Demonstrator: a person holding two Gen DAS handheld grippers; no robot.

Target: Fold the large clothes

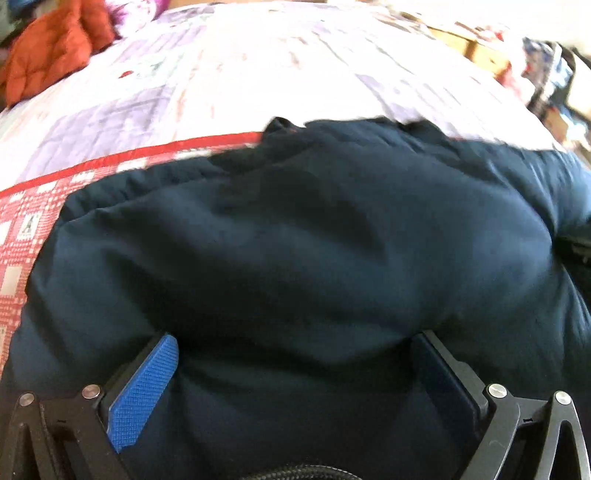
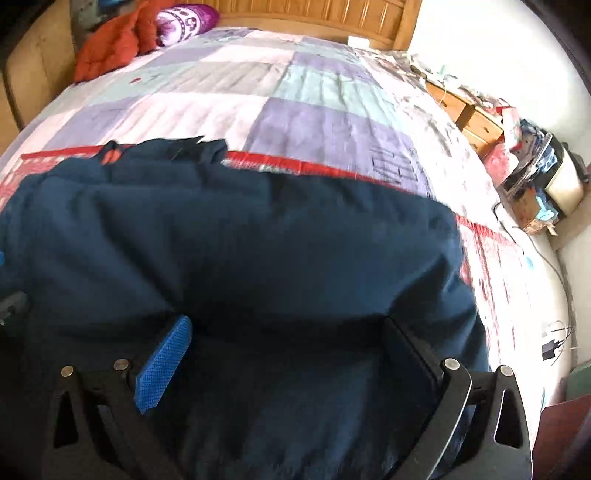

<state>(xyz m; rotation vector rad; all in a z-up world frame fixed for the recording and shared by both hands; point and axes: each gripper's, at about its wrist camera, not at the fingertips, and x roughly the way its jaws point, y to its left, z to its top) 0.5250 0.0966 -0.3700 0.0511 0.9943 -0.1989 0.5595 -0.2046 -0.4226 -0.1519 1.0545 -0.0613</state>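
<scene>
A large dark navy garment [image 1: 314, 229] lies bunched on the near part of a bed and fills the lower half of both views [image 2: 240, 229]. My left gripper [image 1: 295, 338] points down at it with its jaws wide apart. The blue pads [image 1: 144, 391] stand on either side of a soft bulge of the cloth, and neither presses on it. My right gripper [image 2: 286, 321] is open just as wide over the garment's right part, with dark cloth lying between its fingers [image 2: 166, 362]. The garment's far edge ends in a rumpled collar-like fold [image 2: 184, 147].
The bed has a patchwork quilt [image 2: 295, 92] of lilac, white and pale green with a red band [image 1: 110, 162]. An orange padded jacket [image 2: 114, 44] and a purple pillow [image 2: 184, 18] lie at the far left by the wooden headboard [image 2: 314, 14]. Wooden drawers [image 2: 472, 122] and clutter [image 2: 546, 184] stand on the right.
</scene>
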